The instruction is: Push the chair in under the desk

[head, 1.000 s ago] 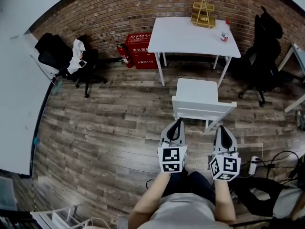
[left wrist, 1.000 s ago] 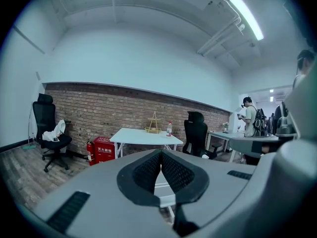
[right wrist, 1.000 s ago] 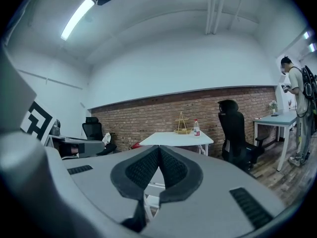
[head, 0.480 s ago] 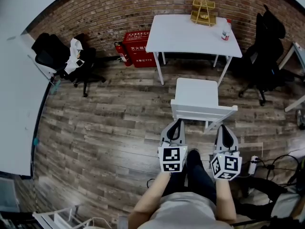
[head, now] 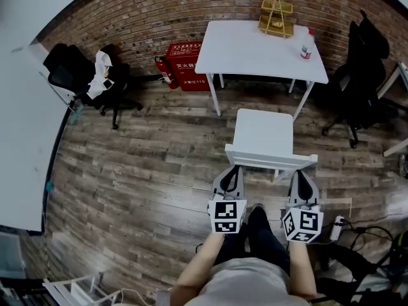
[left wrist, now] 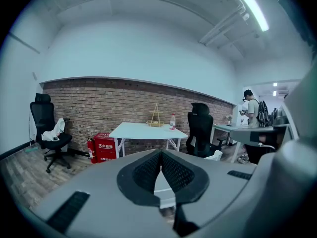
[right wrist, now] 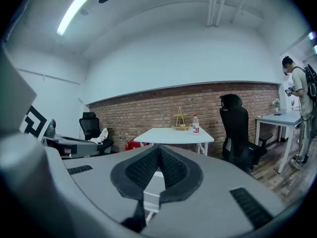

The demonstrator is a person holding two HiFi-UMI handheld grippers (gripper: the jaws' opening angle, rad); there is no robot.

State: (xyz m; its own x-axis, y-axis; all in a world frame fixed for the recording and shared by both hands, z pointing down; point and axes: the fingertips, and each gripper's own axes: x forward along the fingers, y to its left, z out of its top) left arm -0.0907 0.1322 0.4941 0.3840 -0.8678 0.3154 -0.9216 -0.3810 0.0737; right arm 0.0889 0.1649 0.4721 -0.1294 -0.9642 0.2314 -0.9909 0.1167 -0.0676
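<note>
Chair (head: 262, 132): white, on the plank floor (head: 146, 164) facing the desk (head: 255, 50)'s near edge. Seat not under the desk, strip of floor between. Backrest toward the person.

Head view:
- Wire rack (head: 276, 18) on the desk's far edge, right of centre. Something yellowish in its lower tier, can't ID.
- Bottle (head: 307, 44) upright near the desk's right edge.
- Red box (head: 185, 65) closed, against the brick wall (head: 127, 18), with a fire extinguisher (head: 164, 71) just beside it.
- Black office chair (head: 89, 81) left with white cloth on it, another (head: 363, 75) right of the desk.
- Left gripper (head: 236, 169) and right gripper (head: 301, 173): jaws together, empty, tips at the backrest's top rail. Contact unclear.
- Cables (head: 370, 215) lower right, cut off.

Left gripper view: jaws pressed together, nothing between. Only a white sliver of chair (left wrist: 161, 192) shows below them, desk (left wrist: 148, 130) beyond. Person (left wrist: 252, 108) far right, partly hidden.

Right gripper view: jaws together, empty. Chair mostly hidden by the gripper body. Desk (right wrist: 173, 135) with rack (right wrist: 181, 118) and bottle (right wrist: 196, 123) ahead.
</note>
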